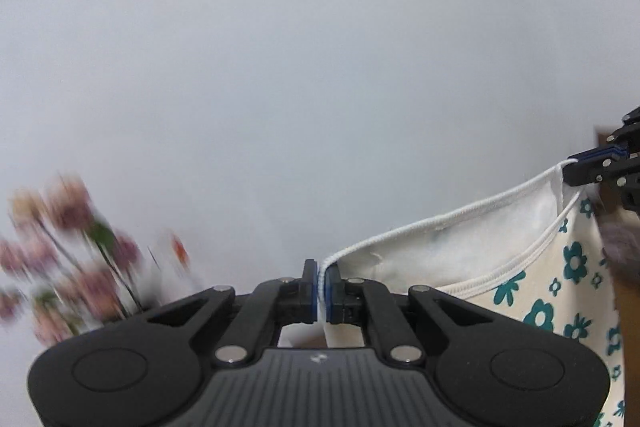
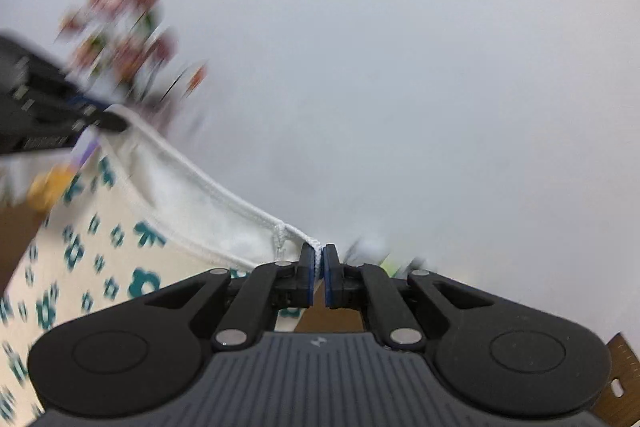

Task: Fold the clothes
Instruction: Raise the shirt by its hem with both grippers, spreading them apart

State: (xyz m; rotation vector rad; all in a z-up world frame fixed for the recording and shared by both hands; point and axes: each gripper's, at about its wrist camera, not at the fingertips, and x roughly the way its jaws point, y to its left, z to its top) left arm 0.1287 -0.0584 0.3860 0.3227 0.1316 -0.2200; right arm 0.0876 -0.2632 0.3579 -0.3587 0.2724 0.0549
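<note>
Holding item one: left tool, clenched on the white stitched edge of the garment, cloth pinched between the blue pads.

Item two: right tool, likewise clenched on the same edge at its other end; the trim runs taut-to-sagging between the two, so the piece hangs in the air, spread out, probably to open it flat before a fold.

Item three: garment, cream with teal flower print outside, plain white inside; it droops below both tools, clear of the brown worktop.

Item four: blurred pink flowers beyond, against a pale wall.

Writing: a small pale emblem on each tool body; a label on the far tool is too blurred to read.
</note>
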